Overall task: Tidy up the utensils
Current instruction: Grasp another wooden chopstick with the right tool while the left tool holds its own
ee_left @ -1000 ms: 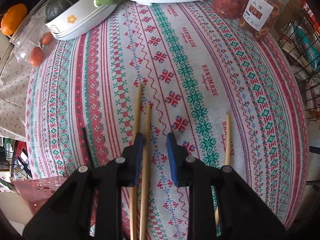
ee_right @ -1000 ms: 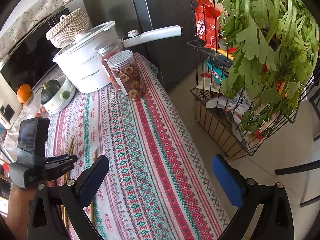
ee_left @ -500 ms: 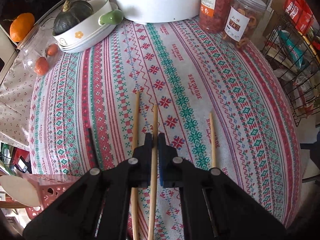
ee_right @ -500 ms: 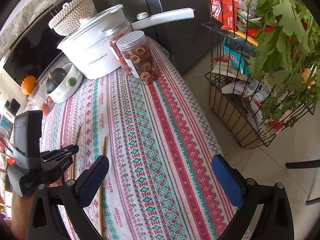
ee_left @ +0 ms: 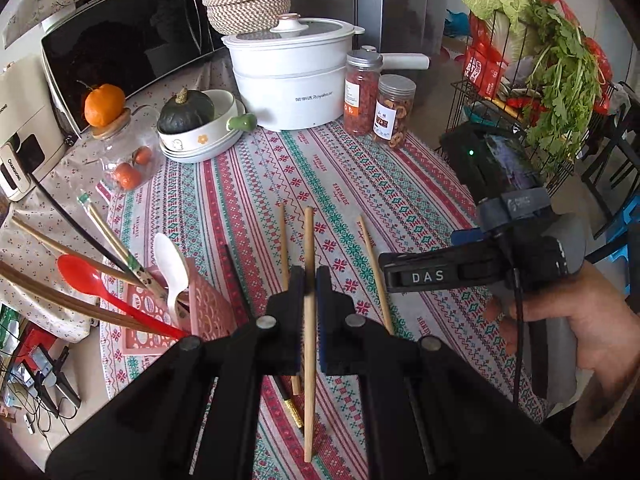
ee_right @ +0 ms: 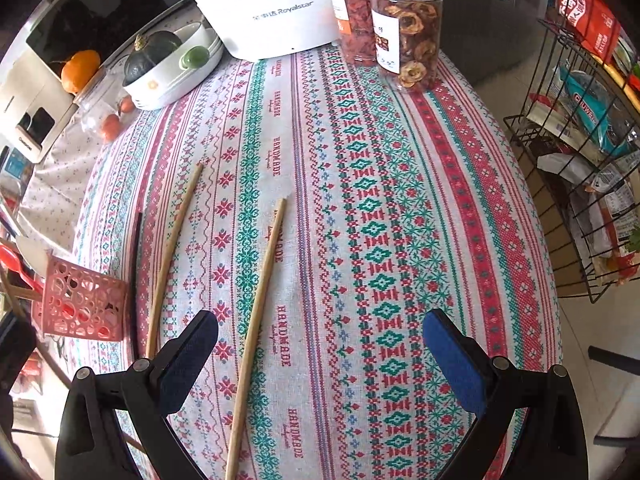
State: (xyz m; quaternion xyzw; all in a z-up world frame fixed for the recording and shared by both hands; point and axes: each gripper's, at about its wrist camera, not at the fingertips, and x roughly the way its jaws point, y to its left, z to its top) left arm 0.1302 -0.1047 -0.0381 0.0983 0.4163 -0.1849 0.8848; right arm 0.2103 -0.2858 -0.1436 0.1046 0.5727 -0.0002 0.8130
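My left gripper [ee_left: 309, 285] is shut on a wooden chopstick [ee_left: 308, 240] and holds it above the patterned tablecloth [ee_left: 400, 200]. Two more wooden chopsticks lie on the cloth, one [ee_left: 283, 236] just left of the held one and one [ee_left: 370, 256] to its right. A black chopstick [ee_left: 234, 276] lies beside the pink utensil holder [ee_left: 208, 312]. My right gripper [ee_right: 320, 356] stands open low over the cloth. A wooden chopstick [ee_right: 262, 300] lies between its fingers, near the left pad, untouched. Another [ee_right: 172, 256] lies further left.
The pink holder has a red spoon [ee_left: 88, 276], a white spoon [ee_left: 172, 268] and several chopsticks in it. A white cooker [ee_left: 292, 80], two jars [ee_left: 394, 112] and a bowl with a squash [ee_left: 200, 128] stand at the back. A wire rack [ee_right: 580, 160] stands to the right.
The left gripper closed on the wooden chopstick and lifted it off the cloth, tilting upward. The right gripper came down over the table, above the rightmost chopstick, still open.
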